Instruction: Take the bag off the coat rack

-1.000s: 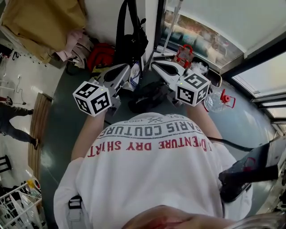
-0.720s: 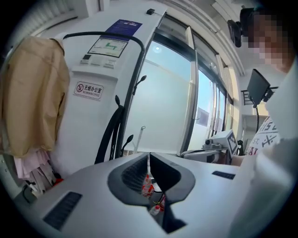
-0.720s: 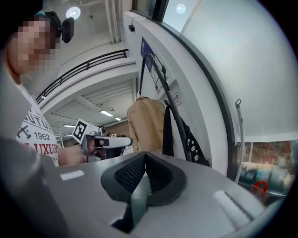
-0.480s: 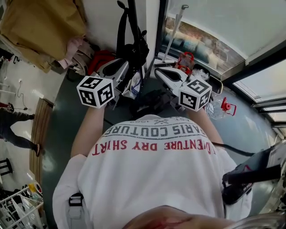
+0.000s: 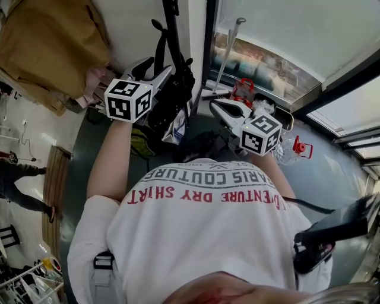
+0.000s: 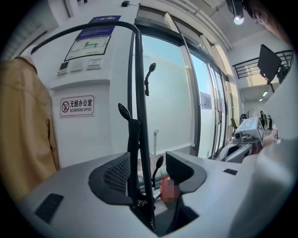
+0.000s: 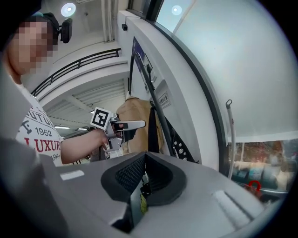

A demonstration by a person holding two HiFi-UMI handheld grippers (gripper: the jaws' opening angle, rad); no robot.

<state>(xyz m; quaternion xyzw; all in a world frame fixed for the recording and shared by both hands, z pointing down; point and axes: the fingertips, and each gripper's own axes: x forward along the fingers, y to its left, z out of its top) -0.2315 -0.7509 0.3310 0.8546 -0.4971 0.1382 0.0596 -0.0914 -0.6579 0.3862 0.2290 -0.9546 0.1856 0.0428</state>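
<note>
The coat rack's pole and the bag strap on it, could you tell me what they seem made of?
Thin black coat rack pole: probably painted metal tube, smooth, straight, rigid. Flat black bag strap: likely woven webbing, matte, hanging limp.

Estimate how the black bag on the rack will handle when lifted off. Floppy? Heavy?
Likely floppy: the bag looks like soft fabric, slumped below its straps. Probably some weight in it, since the straps run straight and tight. It hangs right against the rack pole, so it may swing or snag when it comes free.
</note>
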